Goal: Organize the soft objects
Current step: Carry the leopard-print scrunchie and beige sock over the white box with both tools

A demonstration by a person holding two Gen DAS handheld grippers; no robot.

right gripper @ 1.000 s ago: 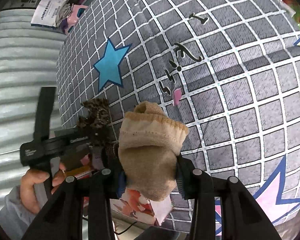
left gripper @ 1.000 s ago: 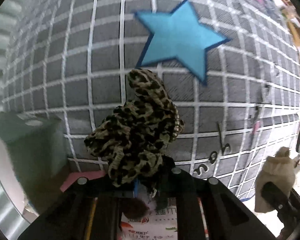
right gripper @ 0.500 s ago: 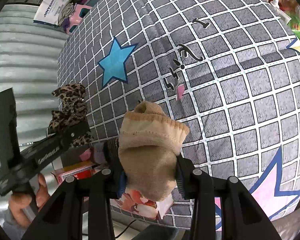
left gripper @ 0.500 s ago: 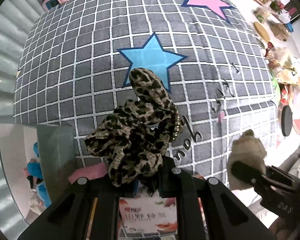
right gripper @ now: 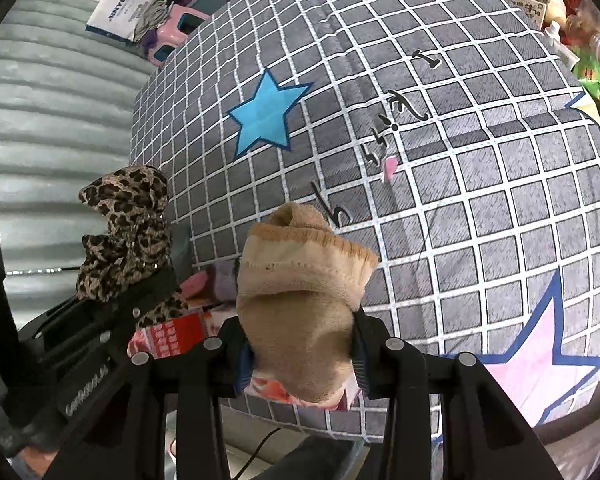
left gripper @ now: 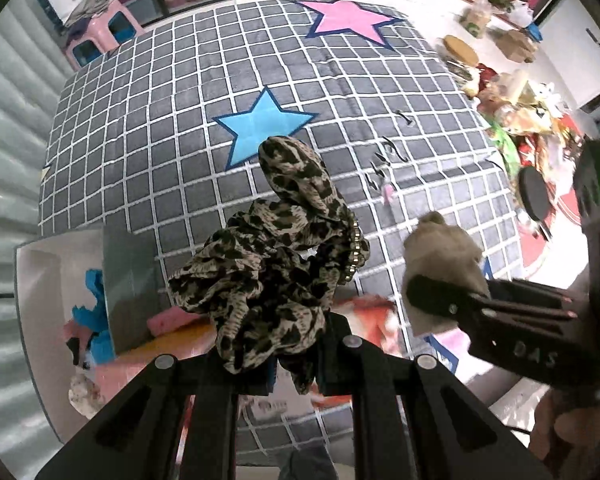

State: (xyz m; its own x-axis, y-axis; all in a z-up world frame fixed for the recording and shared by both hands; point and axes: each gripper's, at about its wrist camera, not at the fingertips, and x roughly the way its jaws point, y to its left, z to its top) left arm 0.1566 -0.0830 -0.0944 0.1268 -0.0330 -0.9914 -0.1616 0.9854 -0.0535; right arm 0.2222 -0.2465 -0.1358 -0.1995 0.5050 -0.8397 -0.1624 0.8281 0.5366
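My left gripper is shut on a leopard-print scrunchie, which bunches up above the fingers high over the bed. From the right wrist view the same scrunchie shows at the left in that gripper. A rolled beige sock fills my right gripper, which is shut on it. In the left wrist view the sock and the right gripper sit at the right. Down at the left is a white box holding blue and pink soft things.
A grey grid-pattern blanket with blue and pink stars covers the bed. Pink and orange items and a printed carton lie at the near edge. A pink stool stands beyond. Cluttered goods line the right side.
Both grippers have risen, so the bed looks smaller and farther. The white box has come into the left wrist view. The right gripper with the sock has drawn closer to the left one.
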